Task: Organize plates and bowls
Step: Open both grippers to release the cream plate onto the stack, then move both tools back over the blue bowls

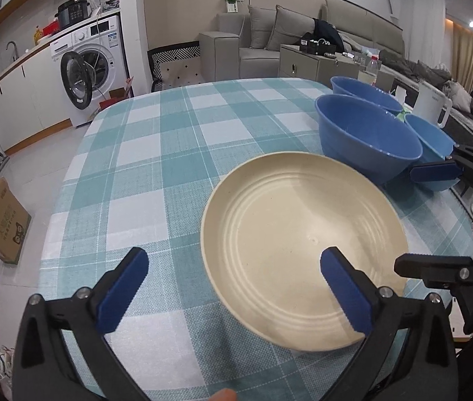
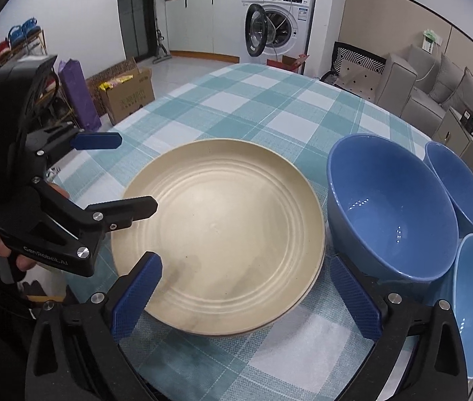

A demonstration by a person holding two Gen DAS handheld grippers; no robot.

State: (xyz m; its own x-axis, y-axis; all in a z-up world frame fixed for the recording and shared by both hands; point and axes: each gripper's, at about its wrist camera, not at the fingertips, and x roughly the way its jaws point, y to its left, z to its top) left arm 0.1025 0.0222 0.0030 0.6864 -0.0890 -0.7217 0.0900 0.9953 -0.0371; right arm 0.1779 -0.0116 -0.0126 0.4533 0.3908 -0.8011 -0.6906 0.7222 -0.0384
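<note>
Between the wide-open jaws of the right claw (image 2: 245,295) lies the near edge of the cream plate (image 2: 218,237), flat on the checked tablecloth (image 2: 236,107); it seems to rest on a second plate. No pad touches it. The left claw (image 1: 233,292) is open too and holds nothing, one jaw over the plate. Just beyond, to the right, three blue bowls (image 2: 392,207) stand close together. A careless reach could knock the nearest bowl, I think.
</note>
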